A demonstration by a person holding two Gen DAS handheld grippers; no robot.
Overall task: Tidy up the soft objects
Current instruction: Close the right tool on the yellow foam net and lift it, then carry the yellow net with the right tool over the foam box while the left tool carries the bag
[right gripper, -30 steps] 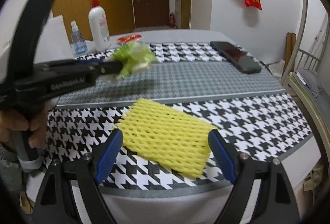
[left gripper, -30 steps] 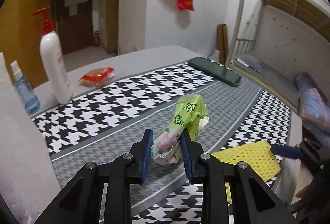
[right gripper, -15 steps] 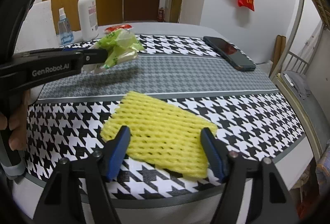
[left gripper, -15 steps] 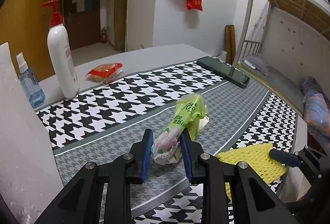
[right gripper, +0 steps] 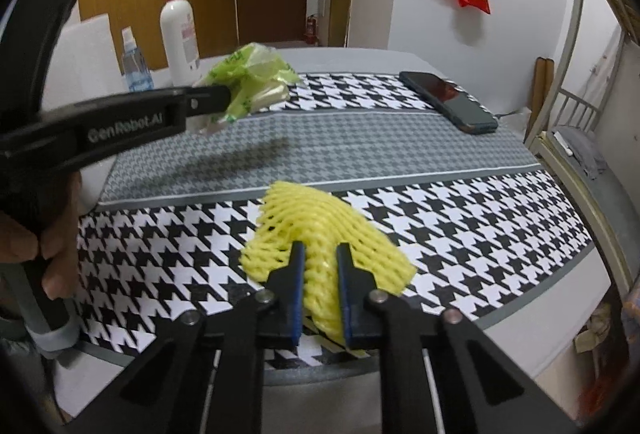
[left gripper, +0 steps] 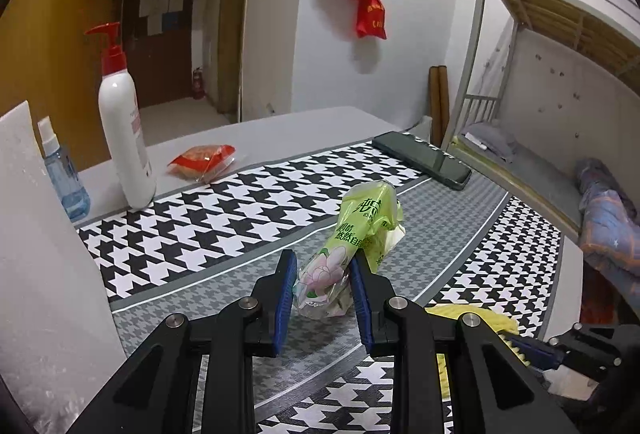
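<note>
Right tongs (right gripper: 320,270) now pinching yellow foam net (right gripper: 320,230); left tongs (left gripper: 322,286) gripping green packet (left gripper: 360,226).

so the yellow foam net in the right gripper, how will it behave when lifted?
Probably floppy: the yellow foam net has buckled into a ridge where the right gripper pinches it. Likely very light, being open mesh. The unpinched flaps may sag or spring back flat; slipping seems unlikely given the crushed grip.

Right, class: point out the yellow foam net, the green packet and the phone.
yellow foam net (right gripper: 320,222), right wrist view, upper mesh above the fingers.
green packet (left gripper: 366,218), left wrist view, printed middle.
phone (right gripper: 452,99), right wrist view, screen centre.
</note>
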